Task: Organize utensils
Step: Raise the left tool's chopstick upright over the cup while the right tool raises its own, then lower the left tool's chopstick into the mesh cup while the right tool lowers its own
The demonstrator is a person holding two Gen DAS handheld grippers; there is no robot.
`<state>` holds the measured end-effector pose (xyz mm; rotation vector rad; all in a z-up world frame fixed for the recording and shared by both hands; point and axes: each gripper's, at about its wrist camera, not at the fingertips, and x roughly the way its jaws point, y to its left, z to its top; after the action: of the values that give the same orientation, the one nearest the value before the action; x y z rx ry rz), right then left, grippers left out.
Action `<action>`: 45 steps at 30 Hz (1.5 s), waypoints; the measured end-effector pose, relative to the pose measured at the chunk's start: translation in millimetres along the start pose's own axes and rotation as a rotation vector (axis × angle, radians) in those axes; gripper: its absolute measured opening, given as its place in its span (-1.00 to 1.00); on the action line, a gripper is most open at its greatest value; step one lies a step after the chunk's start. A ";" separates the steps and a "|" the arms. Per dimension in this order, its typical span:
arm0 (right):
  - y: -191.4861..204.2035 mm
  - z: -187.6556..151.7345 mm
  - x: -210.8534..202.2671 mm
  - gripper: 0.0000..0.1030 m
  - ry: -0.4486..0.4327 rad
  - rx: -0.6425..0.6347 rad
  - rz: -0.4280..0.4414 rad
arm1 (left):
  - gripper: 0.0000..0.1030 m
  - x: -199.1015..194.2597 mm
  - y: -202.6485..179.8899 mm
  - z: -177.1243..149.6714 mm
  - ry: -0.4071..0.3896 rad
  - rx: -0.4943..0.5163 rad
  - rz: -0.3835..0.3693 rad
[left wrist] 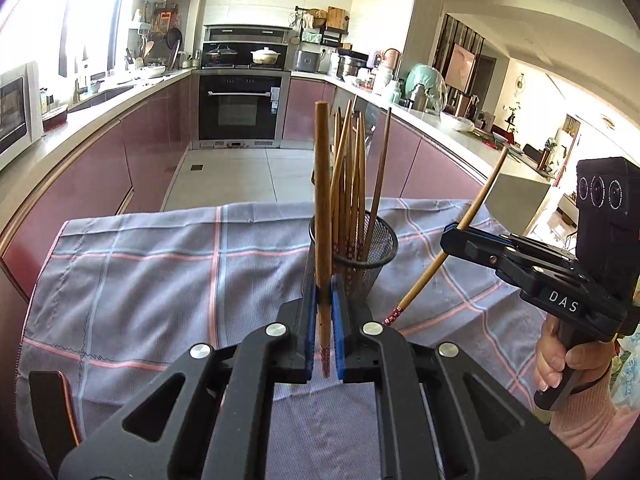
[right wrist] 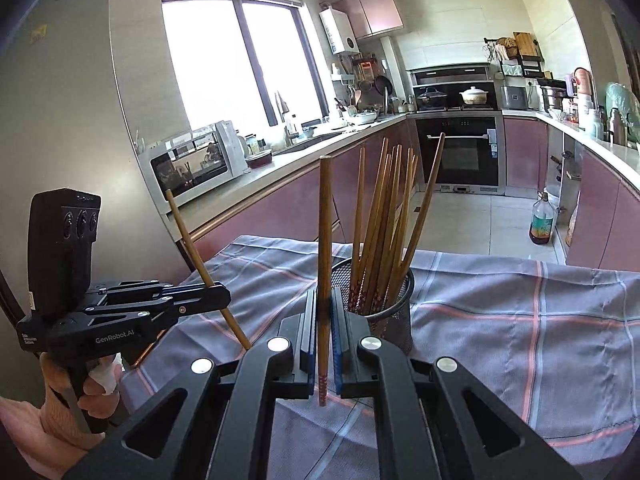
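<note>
A black mesh cup stands on a grey-blue plaid cloth with several brown chopsticks upright in it. My left gripper is shut on one chopstick, held nearly upright just in front of the cup. To the right, my right gripper is shut on another chopstick, which tilts to the right. In the right wrist view, the right gripper clamps its chopstick beside the mesh cup. The left gripper shows at the left with its tilted chopstick.
The plaid cloth covers the table. Pink kitchen cabinets run along both sides, with an oven at the far end. A microwave sits on the left counter and an oil bottle on the floor. A dark flat object lies at the cloth's near left.
</note>
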<state>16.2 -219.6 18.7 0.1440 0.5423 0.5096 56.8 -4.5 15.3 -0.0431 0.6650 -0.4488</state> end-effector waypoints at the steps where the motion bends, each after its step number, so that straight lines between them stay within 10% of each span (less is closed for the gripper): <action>1: 0.5 1.2 -0.7 -0.89 -0.006 -0.002 -0.002 | -0.85 -1.6 -0.8 1.1 -0.006 -0.001 -0.003; 45: -6.3 67.4 -15.5 -0.90 -0.175 -0.016 -0.033 | -0.85 -35.5 -29.4 92.2 -0.186 0.039 -0.042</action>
<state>43.0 -232.7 81.5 0.1622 0.3692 0.4643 76.5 -25.7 114.3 -0.0615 0.4727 -0.4918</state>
